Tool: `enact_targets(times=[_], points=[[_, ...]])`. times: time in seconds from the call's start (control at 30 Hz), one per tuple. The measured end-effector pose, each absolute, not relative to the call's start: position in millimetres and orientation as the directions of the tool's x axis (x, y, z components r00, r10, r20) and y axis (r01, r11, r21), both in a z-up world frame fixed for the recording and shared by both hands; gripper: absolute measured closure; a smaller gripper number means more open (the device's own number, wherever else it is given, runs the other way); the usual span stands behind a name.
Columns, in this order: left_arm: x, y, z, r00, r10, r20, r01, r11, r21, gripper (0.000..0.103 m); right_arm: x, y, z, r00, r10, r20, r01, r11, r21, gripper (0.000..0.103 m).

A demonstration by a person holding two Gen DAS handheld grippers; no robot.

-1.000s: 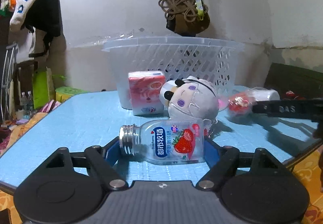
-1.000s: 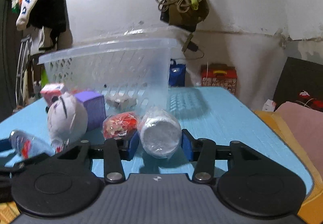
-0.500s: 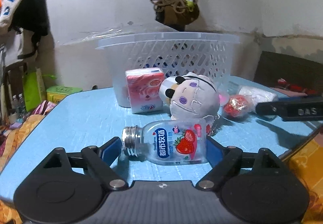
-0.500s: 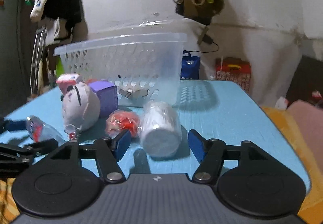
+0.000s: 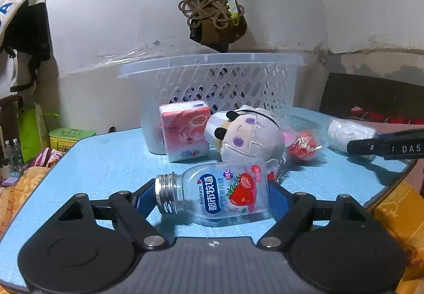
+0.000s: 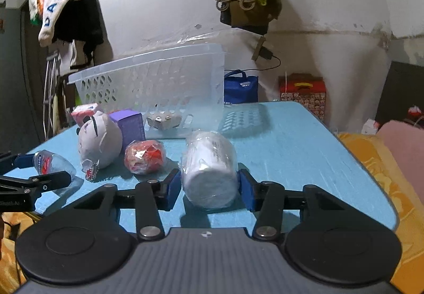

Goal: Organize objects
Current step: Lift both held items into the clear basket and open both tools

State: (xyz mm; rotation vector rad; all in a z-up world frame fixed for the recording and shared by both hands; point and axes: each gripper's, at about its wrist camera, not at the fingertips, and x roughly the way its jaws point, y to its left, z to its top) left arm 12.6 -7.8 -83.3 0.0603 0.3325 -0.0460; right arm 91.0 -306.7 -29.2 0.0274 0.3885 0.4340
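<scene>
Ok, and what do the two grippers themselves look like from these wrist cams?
Both are alike: the left gripper and right gripper have a ribbed dark grey body, two round black discs, black linkage arms with silver pivot screws, and blue pads on the fingertips. White "DAS" lettering marks the right one's side. No cables or sleeves visible.

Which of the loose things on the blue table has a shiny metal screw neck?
The strawberry-label bottle, lying on its side between the left gripper fingers. The plush toy, pink tissue pack and red wrapped ball have none.
</scene>
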Motion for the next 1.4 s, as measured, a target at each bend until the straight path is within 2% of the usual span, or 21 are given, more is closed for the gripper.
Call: enact_targets(times=[0.33, 0.53, 0.63, 0.73, 0.8, 0.93, 1.07, 1.17, 1.4], points=[[15.6, 5.4, -62.6, 0.946, -0.022, -0.322, 0.031, 0.999, 0.022, 0.016, 79.8, -310.6, -14.5, 0.836, 0.453, -0.311, -0.428, 0.892, 0.147, 0.053], [22.5, 19.9, -24.3, 0.961, -0.028, -0.275, 0.024, 1.000, -0.015, 0.016, 76.7, -306.1, 27.1, 0.843, 0.489, -0.225, -0.466, 0.872, 0.149, 0.053], [29.1, 27.7, 1.8, 0.969, -0.075, -0.236, 0.068, 0.997, -0.037, 0.016, 82.0, -298.4, 56.7, 0.849, 0.497, -0.178, -0.481, 0.868, 0.127, 0.053], [41.4, 31.1, 30.1, 0.978, -0.091, -0.187, 0.086, 0.996, -0.035, 0.016, 100.4, -284.2, 80.7, 0.850, 0.496, -0.175, -0.487, 0.868, 0.096, 0.053], [61.0, 35.4, 49.6, 0.979, -0.095, -0.178, 0.088, 0.995, -0.047, 0.016, 124.8, -268.6, 95.3, 0.846, 0.493, -0.205, -0.485, 0.870, 0.092, 0.053], [117.0, 44.5, 74.4, 0.970, -0.080, -0.230, 0.067, 0.996, -0.063, 0.016, 182.8, -242.4, 107.4, 0.819, 0.481, -0.313, -0.463, 0.876, 0.134, 0.053], [179.9, 54.0, 73.9, 0.915, -0.082, -0.396, 0.041, 0.993, -0.111, 0.016, 221.2, -215.9, 103.1, 0.813, 0.417, -0.406, -0.427, 0.901, 0.070, 0.053], [207.2, 50.6, 62.8, 0.873, -0.085, -0.480, 0.026, 0.991, -0.128, 0.016, 232.2, -201.4, 94.6, 0.785, 0.411, -0.464, -0.444, 0.895, 0.043, 0.053], [222.5, 50.1, 48.0, 0.854, -0.060, -0.517, -0.006, 0.992, -0.125, 0.016, 231.5, -182.0, 85.7, 0.766, 0.404, -0.500, -0.486, 0.873, -0.039, 0.051]])
